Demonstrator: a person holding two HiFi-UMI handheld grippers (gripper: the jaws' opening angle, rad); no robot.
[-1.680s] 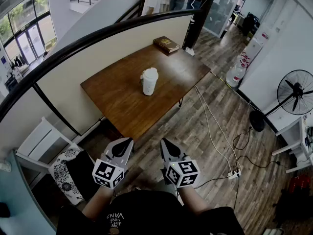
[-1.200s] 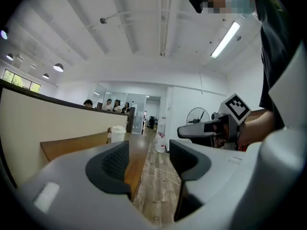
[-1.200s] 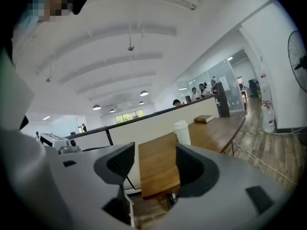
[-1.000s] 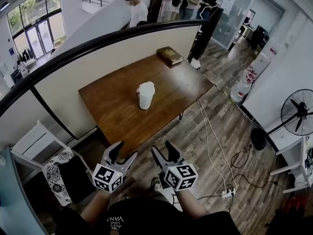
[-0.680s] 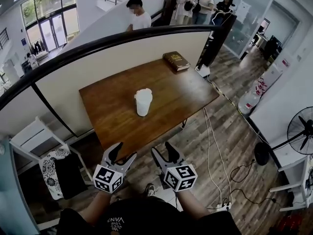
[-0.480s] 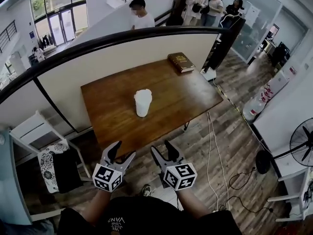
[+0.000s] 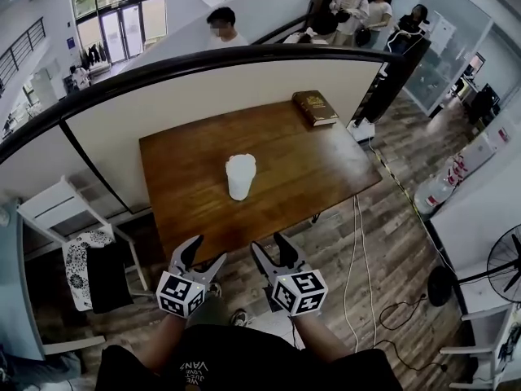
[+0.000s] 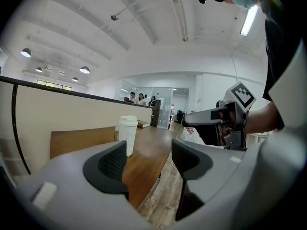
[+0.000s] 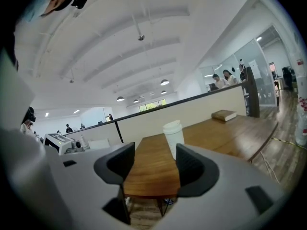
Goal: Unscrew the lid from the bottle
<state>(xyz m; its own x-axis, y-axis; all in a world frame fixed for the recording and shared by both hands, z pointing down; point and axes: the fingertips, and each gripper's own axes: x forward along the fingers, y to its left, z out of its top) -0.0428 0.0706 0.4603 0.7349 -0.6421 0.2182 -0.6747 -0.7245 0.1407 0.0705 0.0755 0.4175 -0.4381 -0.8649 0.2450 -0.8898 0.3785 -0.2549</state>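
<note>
Finds the bottle (image 7: 241,176) upright near the middle of the table (image 7: 175,210), at 12 o'clock from both grippers and well apart from them. Wears its lid (image 7: 241,162) on top, white like the body.

Holds left gripper (image 7: 207,249) and right gripper (image 7: 268,243) side by side at 6 o'clock of the head view, above the floor (image 7: 326,235), just short of the table's near edge, touching nothing.

Shows the left jaws released and spread, only air between the pads. Frames the bottle far ahead at 11 o'clock in the left gripper view, with the right gripper off at 3 o'clock.

Shows the right jaws released as well, with a clear gap between them and no grip on anything. Sights the bottle at 12 o'clock through that gap in the right gripper view, well beyond the pads.

Puts a book (image 7: 315,107) at 1 o'clock from the bottle, flat near the far right corner. Backs the table with a partition (image 7: 203,80) at 12 o'clock, people (image 7: 220,24) behind it. Sets a white chair (image 7: 49,208) at 9 o'clock from the table, and cables (image 7: 356,243) on the floor at 3 o'clock.
</note>
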